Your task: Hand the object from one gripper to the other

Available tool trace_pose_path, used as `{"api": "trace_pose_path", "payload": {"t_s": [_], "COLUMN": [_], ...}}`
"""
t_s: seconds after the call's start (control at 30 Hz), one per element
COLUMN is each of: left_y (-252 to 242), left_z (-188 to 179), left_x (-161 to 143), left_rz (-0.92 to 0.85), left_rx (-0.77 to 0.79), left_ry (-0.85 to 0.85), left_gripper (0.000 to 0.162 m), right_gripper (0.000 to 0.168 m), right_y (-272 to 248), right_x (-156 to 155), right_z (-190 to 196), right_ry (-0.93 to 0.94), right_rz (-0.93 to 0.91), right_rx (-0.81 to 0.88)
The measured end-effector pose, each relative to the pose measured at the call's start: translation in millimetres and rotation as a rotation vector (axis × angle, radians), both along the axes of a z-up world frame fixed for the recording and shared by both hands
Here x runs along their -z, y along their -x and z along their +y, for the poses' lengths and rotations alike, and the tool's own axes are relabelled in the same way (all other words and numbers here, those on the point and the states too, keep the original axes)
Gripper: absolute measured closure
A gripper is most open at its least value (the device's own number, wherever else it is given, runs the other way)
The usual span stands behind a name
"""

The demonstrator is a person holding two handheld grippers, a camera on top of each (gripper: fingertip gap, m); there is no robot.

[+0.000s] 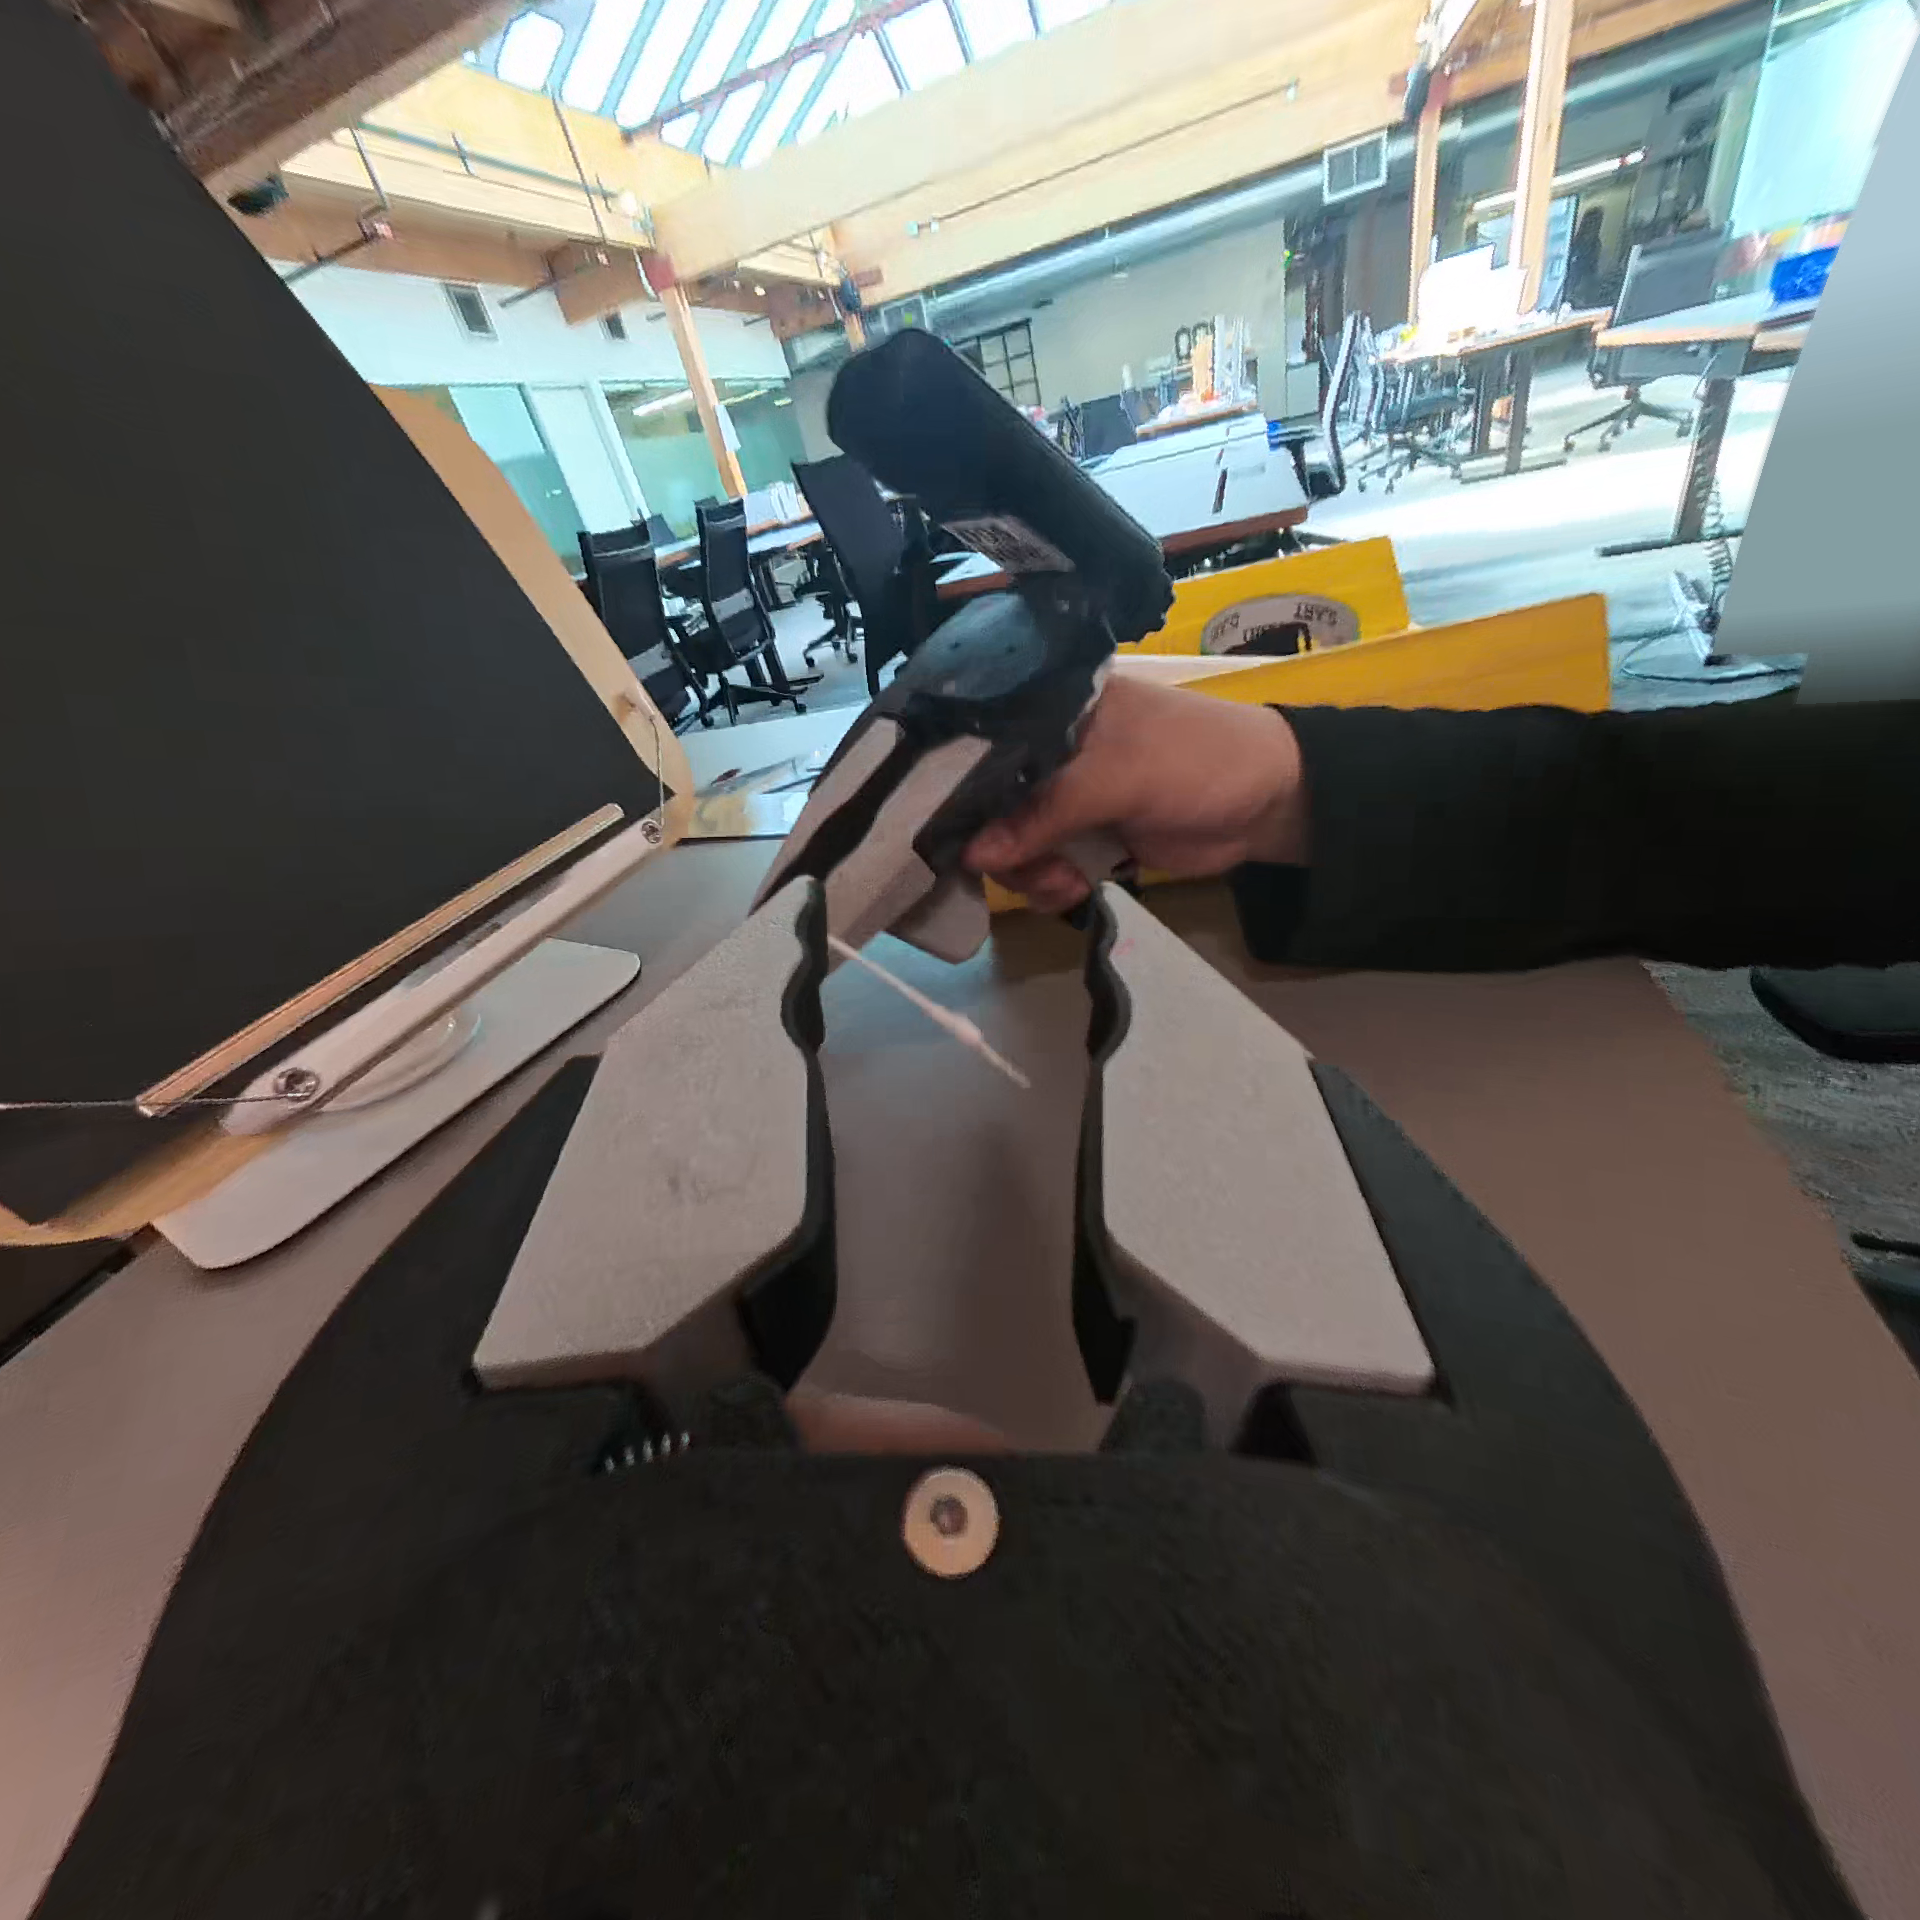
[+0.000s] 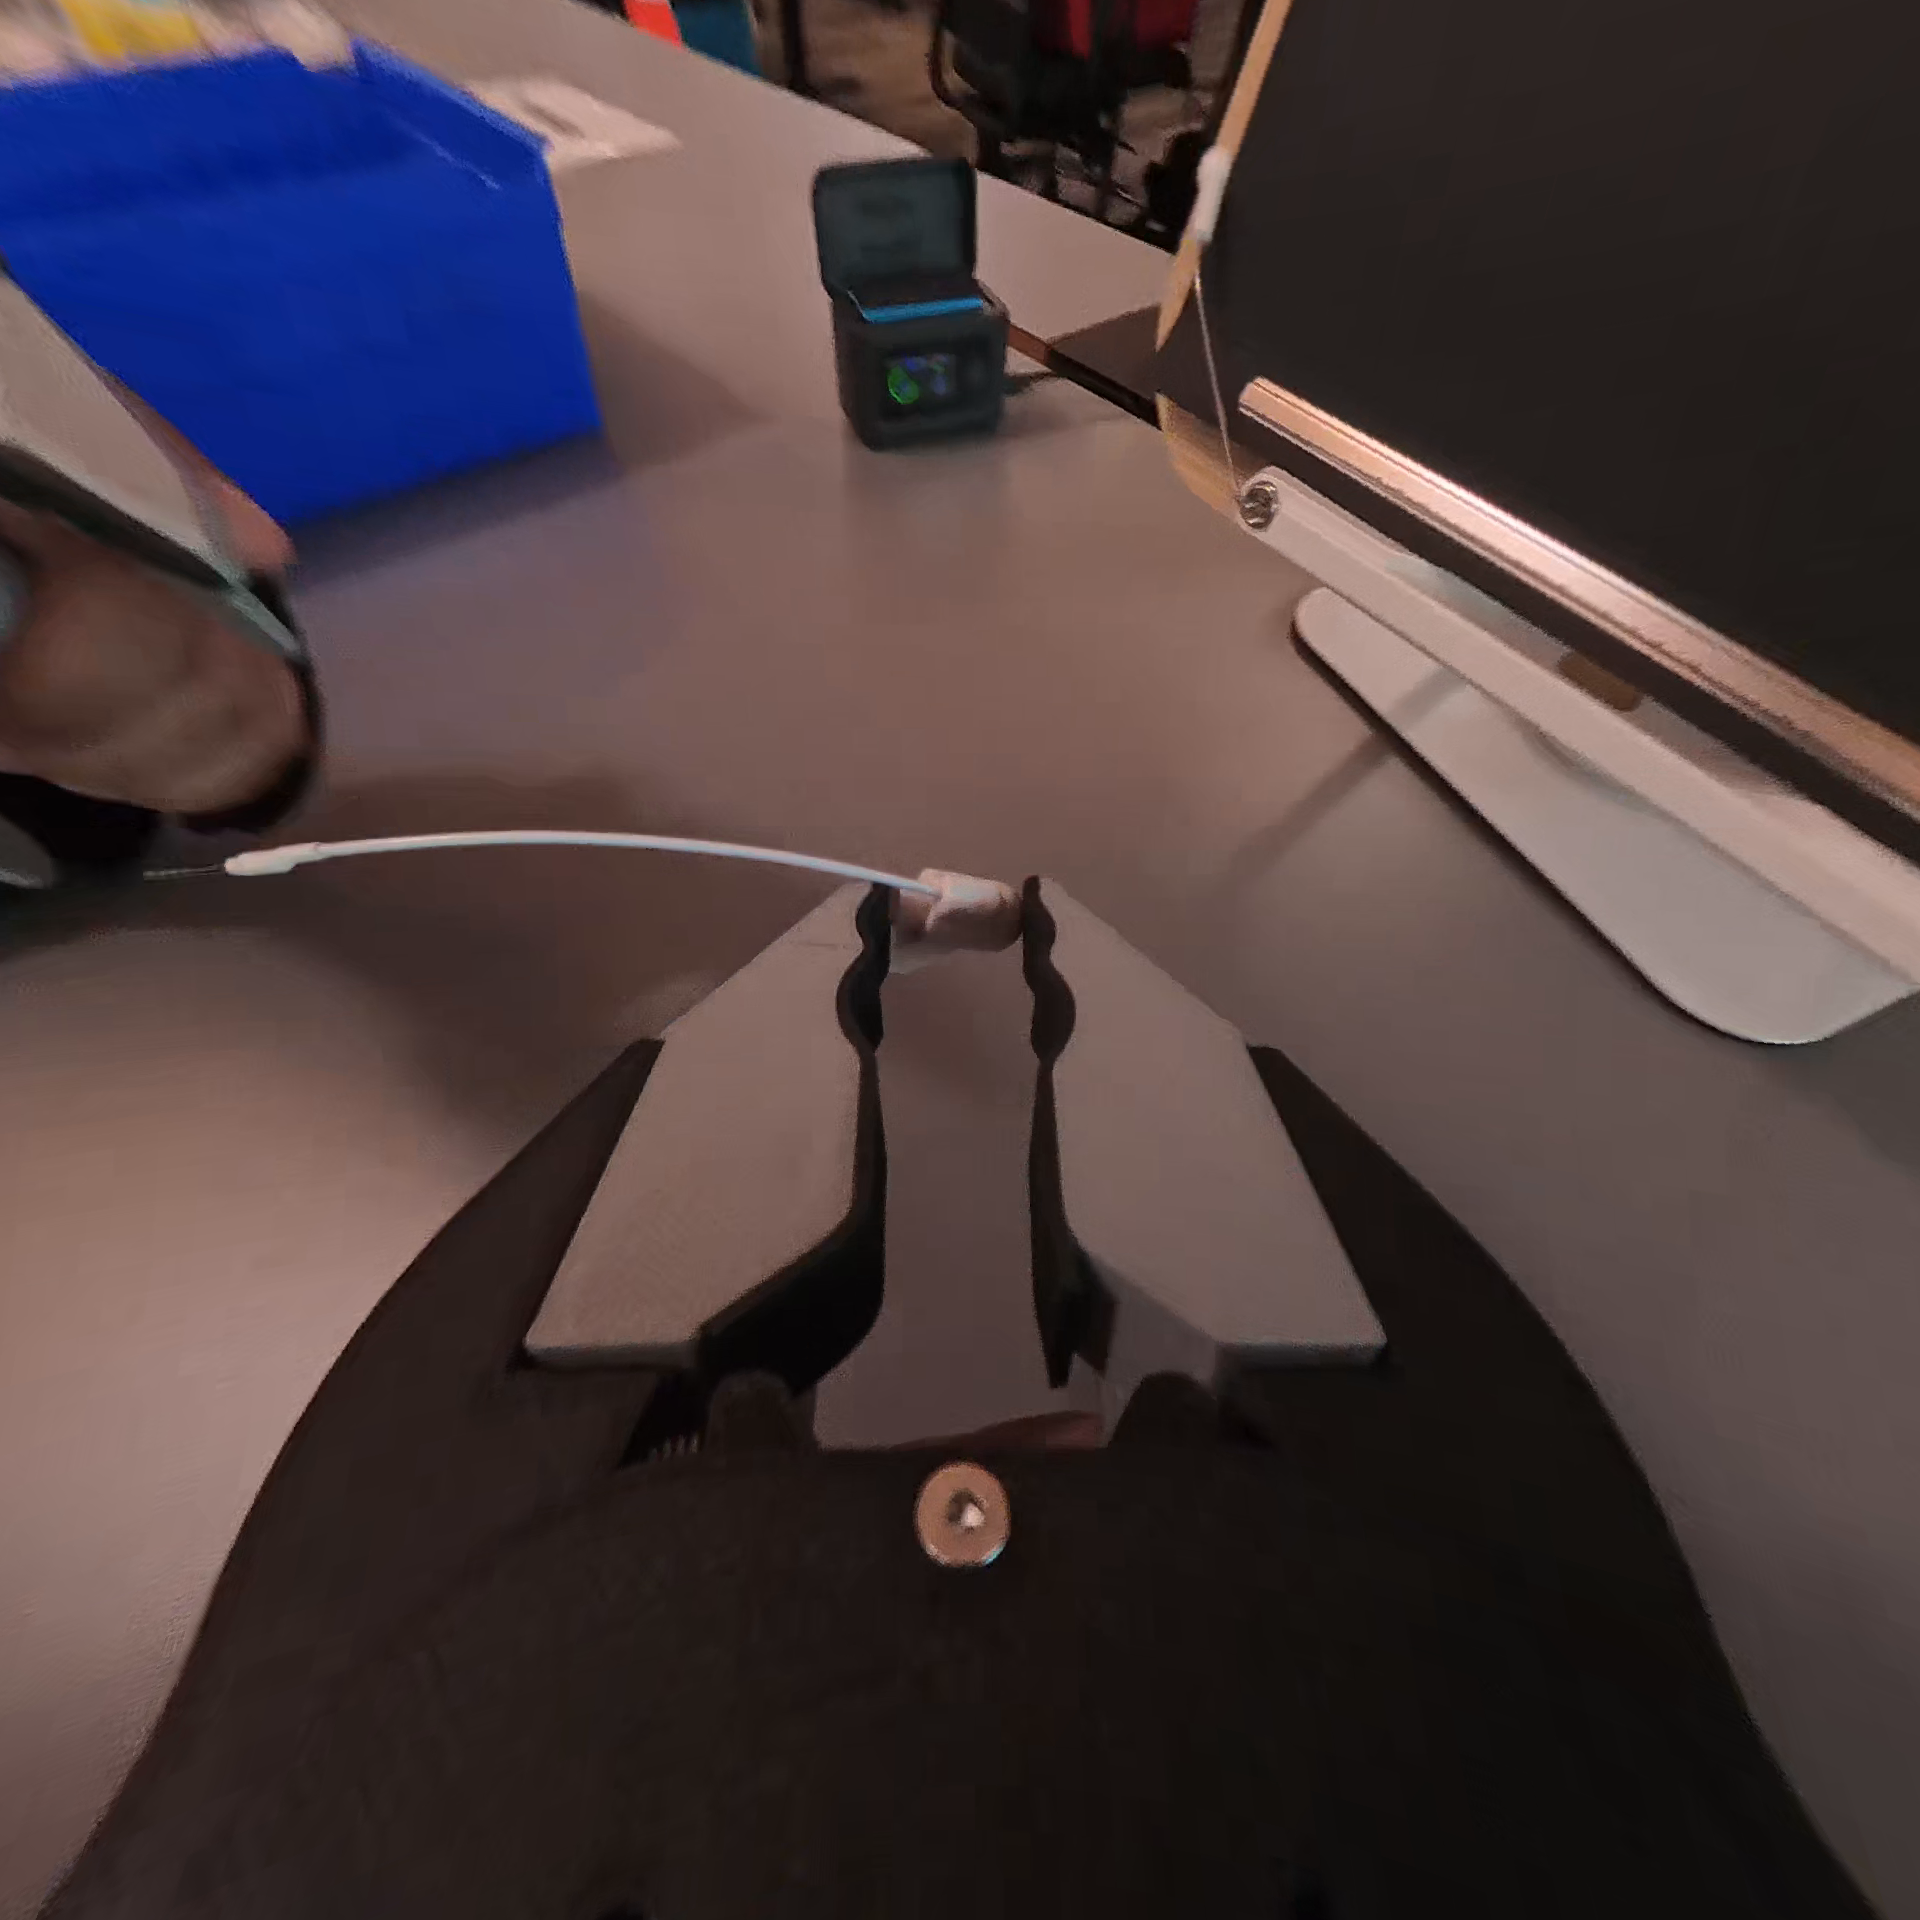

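- Your right gripper (image 2: 958, 902) pinches the white cable (image 2: 582, 844) by its plug, right at the jaw tips
- Your left gripper (image 1: 951, 935) stands wide; the cable's free end hangs between its jaws, untouched
- Light, thin and springy: take the stiffer tip connector (image 2: 272, 860)

This is a large open-plan office or lab workspace, seen from a grey desk (image 1: 1558, 1091). At ten o'clock in the left wrist view a dark monitor (image 1: 208, 623) stands on a silver foot. Towards twelve o'clock, black swivel chairs (image 1: 717, 613) ring long tables, and at two o'clock more desks (image 1: 1507, 343) carry equipment. Overhead at twelve, timber beams (image 1: 1039, 135) frame a skylight (image 1: 790, 62). In the right wrist view a blue storage bin (image 2: 312, 312) sits at ten o'clock and a small black device with a lit screen (image 2: 920, 353) at twelve.
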State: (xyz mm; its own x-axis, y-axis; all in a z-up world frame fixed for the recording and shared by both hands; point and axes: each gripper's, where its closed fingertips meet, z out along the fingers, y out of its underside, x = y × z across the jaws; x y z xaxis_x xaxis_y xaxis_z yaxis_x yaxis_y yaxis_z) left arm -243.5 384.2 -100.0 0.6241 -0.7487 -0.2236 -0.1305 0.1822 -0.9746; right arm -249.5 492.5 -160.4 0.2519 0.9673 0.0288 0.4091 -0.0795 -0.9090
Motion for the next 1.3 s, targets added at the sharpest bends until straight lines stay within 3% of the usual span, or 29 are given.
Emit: {"api": "trace_pose_path", "payload": {"t_s": [0.23,0.37,0.63,0.73,0.8,0.97,1.07,1.17,1.3], "left_y": [10.4,17.4,15.9,14.1,10.3,9.3,12.0,14.6,13.6], "left_z": [25.4,37.5,36.7,35.6,32.6,35.7,38.1,37.8,24.0], "left_x": [33.7,58.0,55.0,54.8,56.2,62.6,65.8,63.9,40.8], "left_rz": [0.088,0.223,0.242,0.238,0.249,0.302,0.345,0.272,-0.111], "left_rx": [-0.13,-0.222,-0.231,-0.217,-0.191,-0.221,-0.242,-0.211,0.013], "left_ry": [0.193,0.215,0.174,0.17,0.169,0.155,0.147,0.217,0.451], "left_gripper": [0.111,0.109,0.118,0.135,0.146,0.141,0.146,0.15,0.15], "right_gripper": [0.147,0.147,0.147,0.147,0.147,0.147,0.147,0.147,0.136], "right_y": [8.0,14.0,16.8,19.5,21.0,22.2,22.3,19.2,13.0], "right_x": [-0.4,-12.2,-23.6,-22.8,-21.9,-17.3,-13.6,-12.0,-22.7], "right_z": [-7.9,-30.1,-62.9,-74.0,-75.0,-75.0,-73.3,-73.5,-74.7], "right_ry": [-0.249,-0.165,0.022,0.081,0.092,0.134,0.108,0.084,0.118], "right_rz": [-0.092,0.005,0.111,0.122,0.123,0.111,0.09,0.07,0.12], "right_rx": [-0.013,-0.13,-0.311,-0.364,-0.363,-0.357,-0.346,-0.359,-0.393]}}
